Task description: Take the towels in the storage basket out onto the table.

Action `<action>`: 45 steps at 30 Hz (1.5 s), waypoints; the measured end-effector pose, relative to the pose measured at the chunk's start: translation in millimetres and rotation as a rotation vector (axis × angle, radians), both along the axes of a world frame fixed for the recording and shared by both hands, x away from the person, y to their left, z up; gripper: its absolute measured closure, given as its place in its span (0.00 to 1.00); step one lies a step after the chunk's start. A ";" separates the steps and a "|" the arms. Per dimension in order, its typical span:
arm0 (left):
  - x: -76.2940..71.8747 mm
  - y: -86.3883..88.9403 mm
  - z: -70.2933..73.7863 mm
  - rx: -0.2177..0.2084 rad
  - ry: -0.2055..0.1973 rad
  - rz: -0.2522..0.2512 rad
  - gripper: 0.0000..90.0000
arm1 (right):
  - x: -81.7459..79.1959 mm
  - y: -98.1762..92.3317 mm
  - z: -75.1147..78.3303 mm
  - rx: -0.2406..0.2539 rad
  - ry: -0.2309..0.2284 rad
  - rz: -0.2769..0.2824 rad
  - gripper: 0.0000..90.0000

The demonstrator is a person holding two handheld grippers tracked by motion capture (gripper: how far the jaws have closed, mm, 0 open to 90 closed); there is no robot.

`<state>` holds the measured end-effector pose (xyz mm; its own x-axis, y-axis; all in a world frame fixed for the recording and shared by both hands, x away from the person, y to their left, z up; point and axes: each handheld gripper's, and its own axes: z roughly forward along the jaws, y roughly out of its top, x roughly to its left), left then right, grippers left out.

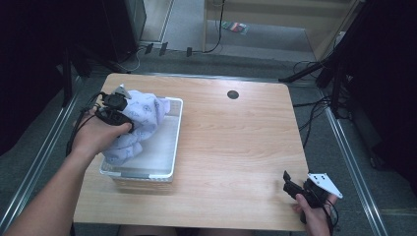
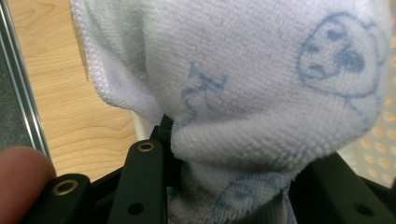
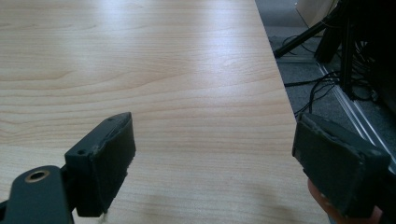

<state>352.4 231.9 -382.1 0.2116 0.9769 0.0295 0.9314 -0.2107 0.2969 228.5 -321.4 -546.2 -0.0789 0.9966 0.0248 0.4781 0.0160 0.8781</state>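
Table layout, cloth and basket at left, free gripper at lower right.

High view: table [image 1: 236, 147] fills the centre of the frame. Basket [image 1: 169, 169] sits on its left part; towel [image 1: 142, 120] hangs over the basket's upper-left area, bunched between the jaws of the left gripper [image 1: 115, 105], its lower end down inside. Small round fitting [image 1: 233, 94] lies in the tabletop, upper centre, right of the basket. Right gripper [image 1: 300, 189] at lower right, near the table's corner, well apart from the basket.

a lab or recording room, to judge by the lone pale wooden surface [image 1: 236, 147] on grey carpet floor [image 1: 255, 59], ringed by dark tripod legs [image 1: 314, 69], loose black cables [image 1: 314, 118], metal floor rails [image 1: 354, 162] and dim equipment.
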 end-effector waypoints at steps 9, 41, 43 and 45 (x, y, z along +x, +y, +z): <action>-4.0 -6.7 20.5 -0.016 -0.010 -0.015 0.67 | -1.2 -0.2 0.1 0.003 -0.001 -0.006 0.15; 4.8 -95.3 65.2 -0.047 -0.053 -0.135 0.67 | -0.2 -1.5 0.0 0.026 0.007 0.016 0.15; 6.7 -105.3 65.0 -0.061 -0.061 -0.154 0.67 | 0.5 -1.0 -0.1 0.023 0.006 0.020 0.16; 9.0 -114.6 61.9 -0.055 -0.059 -0.163 0.67 | 0.6 -0.1 0.0 0.019 0.007 0.017 0.15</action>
<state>361.4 117.4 -320.2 0.3665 0.9304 -0.0062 0.8668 -0.3391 0.3656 229.1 -321.5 -546.2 -0.0958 0.9944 0.0441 0.4838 0.0078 0.8752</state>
